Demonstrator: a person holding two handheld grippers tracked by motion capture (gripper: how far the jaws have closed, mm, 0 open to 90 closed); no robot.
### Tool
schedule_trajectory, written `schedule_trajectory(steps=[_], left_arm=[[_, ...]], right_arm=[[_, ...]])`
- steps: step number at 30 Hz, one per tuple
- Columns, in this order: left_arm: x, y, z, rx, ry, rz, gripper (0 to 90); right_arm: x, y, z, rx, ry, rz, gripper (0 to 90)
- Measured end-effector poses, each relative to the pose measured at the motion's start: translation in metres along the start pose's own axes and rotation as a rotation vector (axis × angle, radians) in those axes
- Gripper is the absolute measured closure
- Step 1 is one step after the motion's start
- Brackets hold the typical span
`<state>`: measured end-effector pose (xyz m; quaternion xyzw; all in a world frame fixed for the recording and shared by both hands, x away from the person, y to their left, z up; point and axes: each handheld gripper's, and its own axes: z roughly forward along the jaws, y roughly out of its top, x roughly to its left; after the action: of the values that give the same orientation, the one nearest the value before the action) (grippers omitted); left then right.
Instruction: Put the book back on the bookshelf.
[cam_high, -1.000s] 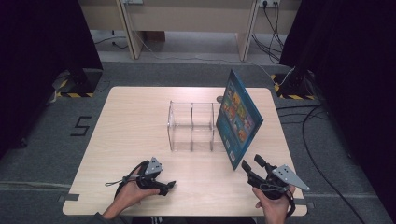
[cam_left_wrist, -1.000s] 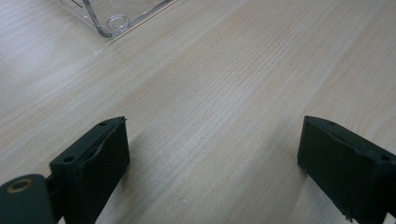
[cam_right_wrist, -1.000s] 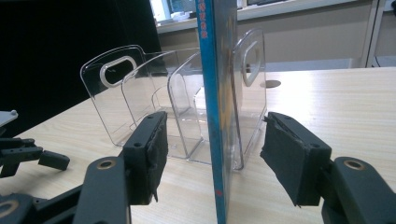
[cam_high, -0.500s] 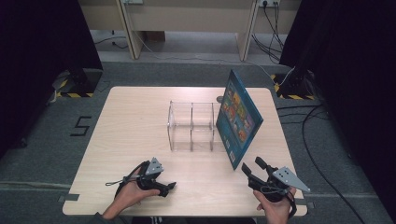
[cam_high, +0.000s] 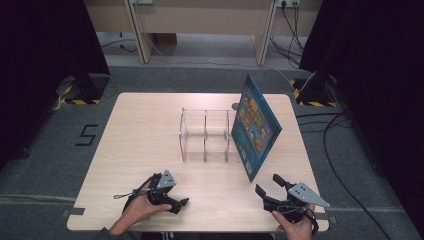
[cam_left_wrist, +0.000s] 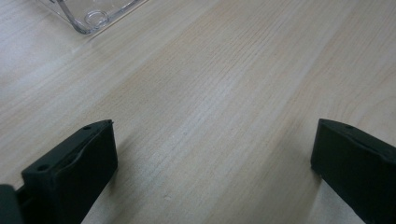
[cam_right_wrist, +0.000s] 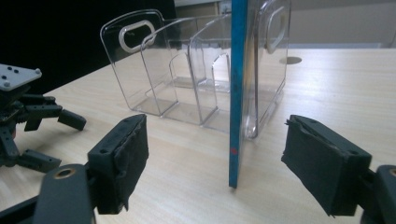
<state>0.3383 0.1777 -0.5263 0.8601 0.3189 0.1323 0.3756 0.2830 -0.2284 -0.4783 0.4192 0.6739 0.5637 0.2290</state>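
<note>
While leaning on the rack (cam_high: 206, 135), the book (cam_high: 256, 125) stands upright, spine edge facing the person.

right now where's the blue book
In the high view the blue book stands on edge on the table's right half, leaning against the right end of the clear plastic rack, just ahead of the open right gripper.

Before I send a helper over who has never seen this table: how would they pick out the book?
Start at the wooden table and find the clear plastic rack with its row of slots near the middle. The book stands on edge against the rack's right end, tilted, just ahead of the open right gripper. It is the one colourful thing there: blue-edged, with a bright picture cover.
</note>
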Motion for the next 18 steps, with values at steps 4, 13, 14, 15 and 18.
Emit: schedule_trajectory(steps=[4, 13, 14, 15, 18], left_arm=[[0.000, 0.000, 0.000, 0.000, 0.000, 0.000, 0.0], [0.000, 0.000, 0.000, -0.002, -0.002, 0.003, 0.0], [0.000, 0.000, 0.000, -0.002, -0.002, 0.003, 0.0], [0.000, 0.000, 0.000, 0.000, -0.003, 0.003, 0.0], [0.000, 0.000, 0.000, -0.002, -0.002, 0.003, 0.0]], right_arm=[[-0.001, -0.001, -0.002, 0.010, 0.000, -0.005, 19.6], [-0.007, -0.005, -0.009, 0.036, -0.017, -0.003, 16.5], [-0.007, -0.005, -0.009, 0.036, -0.017, -0.003, 16.5], [-0.008, -0.006, -0.011, 0.046, -0.016, -0.005, 16.5], [-0.009, -0.008, -0.014, 0.061, -0.017, -0.009, 16.5]])
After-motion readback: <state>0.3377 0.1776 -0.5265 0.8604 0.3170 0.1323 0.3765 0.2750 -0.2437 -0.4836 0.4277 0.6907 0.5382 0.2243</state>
